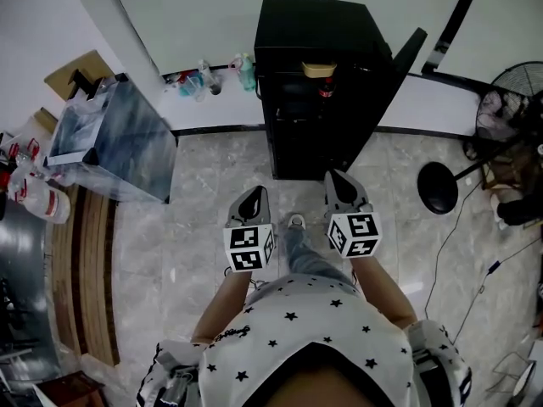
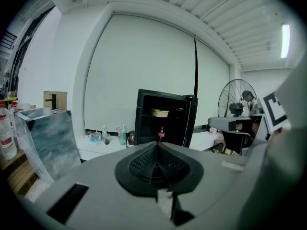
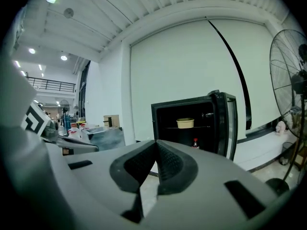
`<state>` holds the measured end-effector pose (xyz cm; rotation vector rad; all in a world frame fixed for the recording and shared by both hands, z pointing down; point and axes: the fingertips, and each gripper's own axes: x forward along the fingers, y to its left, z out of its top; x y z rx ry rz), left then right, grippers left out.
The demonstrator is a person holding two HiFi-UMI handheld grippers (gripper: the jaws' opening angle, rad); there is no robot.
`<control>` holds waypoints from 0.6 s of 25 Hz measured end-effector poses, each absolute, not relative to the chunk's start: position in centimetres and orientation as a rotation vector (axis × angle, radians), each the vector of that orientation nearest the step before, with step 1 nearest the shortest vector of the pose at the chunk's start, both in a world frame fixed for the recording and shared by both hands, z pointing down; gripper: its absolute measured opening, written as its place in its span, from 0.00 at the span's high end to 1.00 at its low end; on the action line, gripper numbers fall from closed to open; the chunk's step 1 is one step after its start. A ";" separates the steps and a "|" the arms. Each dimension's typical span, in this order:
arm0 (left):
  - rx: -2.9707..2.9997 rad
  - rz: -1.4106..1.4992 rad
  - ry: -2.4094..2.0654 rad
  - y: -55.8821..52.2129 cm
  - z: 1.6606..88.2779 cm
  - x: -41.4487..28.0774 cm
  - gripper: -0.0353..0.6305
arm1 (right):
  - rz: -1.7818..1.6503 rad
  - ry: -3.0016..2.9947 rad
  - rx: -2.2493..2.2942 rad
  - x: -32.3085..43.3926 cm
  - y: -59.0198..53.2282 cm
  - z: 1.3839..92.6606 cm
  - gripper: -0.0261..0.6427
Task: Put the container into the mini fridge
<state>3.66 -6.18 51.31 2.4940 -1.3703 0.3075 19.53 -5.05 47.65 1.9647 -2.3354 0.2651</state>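
Standing in front of the mini fridge [image 1: 316,25], person holds both tongs out low over the tiled floor [image 1: 204,193], pointing at the fridge. Left tongs [image 1: 253,195]: closed, tips meet, nothing between them. Right tongs [image 1: 338,179]: closed too, pads together, empty. The two tongs are side by side, near each other but not touching, well short of the fridge.

Fridge is black, stands against the white wall, door [image 1: 409,51] swung open to its right side. Container [image 1: 321,69], a yellowish bowl, sits inside on the upper shelf, upright. Below it, on a lower level, a small dark bottle [image 1: 325,90] with red label, upright. Both gripper views show the same: bowl up top, bottle underneath.

Left of the fridge, a few clear and teal bottles [image 1: 208,76] on the white ledge along the wall. Further left, a grey marbled box [image 1: 119,138] on the floor. Right side: standing fan [image 1: 509,100], its round black base [image 1: 438,187] on the floor, cables trailing nearby. Person's star-print shirt [image 1: 305,320] fills the bottom of the head view.
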 end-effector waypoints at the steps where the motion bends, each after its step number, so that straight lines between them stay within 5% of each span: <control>1: 2.495 0.308 -1.370 -5.8 51.4 3.6 0.93 | 0.265 -2.338 1.961 19.4 -4.5 47.7 0.97; 15: 2.486 0.286 -1.387 -4.2 51.0 3.2 0.93 | 0.257 -2.330 1.964 19.2 -2.1 47.3 0.97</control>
